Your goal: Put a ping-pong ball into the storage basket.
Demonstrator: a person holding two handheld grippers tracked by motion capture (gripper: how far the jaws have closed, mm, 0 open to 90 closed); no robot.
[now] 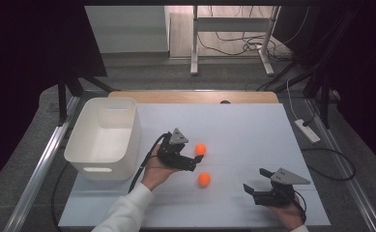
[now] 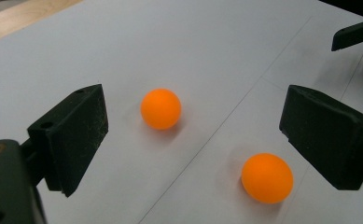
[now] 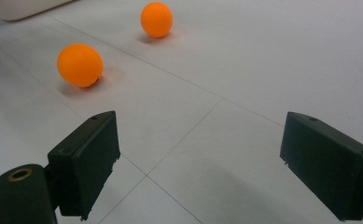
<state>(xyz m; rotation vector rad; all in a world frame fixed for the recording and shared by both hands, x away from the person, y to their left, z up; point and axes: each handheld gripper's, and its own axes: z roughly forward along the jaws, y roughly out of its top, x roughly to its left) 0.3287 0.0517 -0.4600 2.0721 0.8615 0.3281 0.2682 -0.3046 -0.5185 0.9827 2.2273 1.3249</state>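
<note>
High view: left gripper [image 1: 195, 158] at frame centre, jaws spread, just beside upper orange ball [image 1: 200, 149]; lower orange ball [image 1: 204, 179] below it; white bin [image 1: 103, 137] at left.

Left gripper view: both balls between spread jaws (neither touched); a nudge from one jaw would likely roll a ball away.

Right gripper view: right gripper [image 3: 216, 154] spread, empty, balls at upper left.

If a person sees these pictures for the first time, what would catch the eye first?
Most likely the two orange balls, the far ball and the near ball, bright on the white table. The open left gripper sits right beside them. Next comes the white bin at the table's left edge.
</note>
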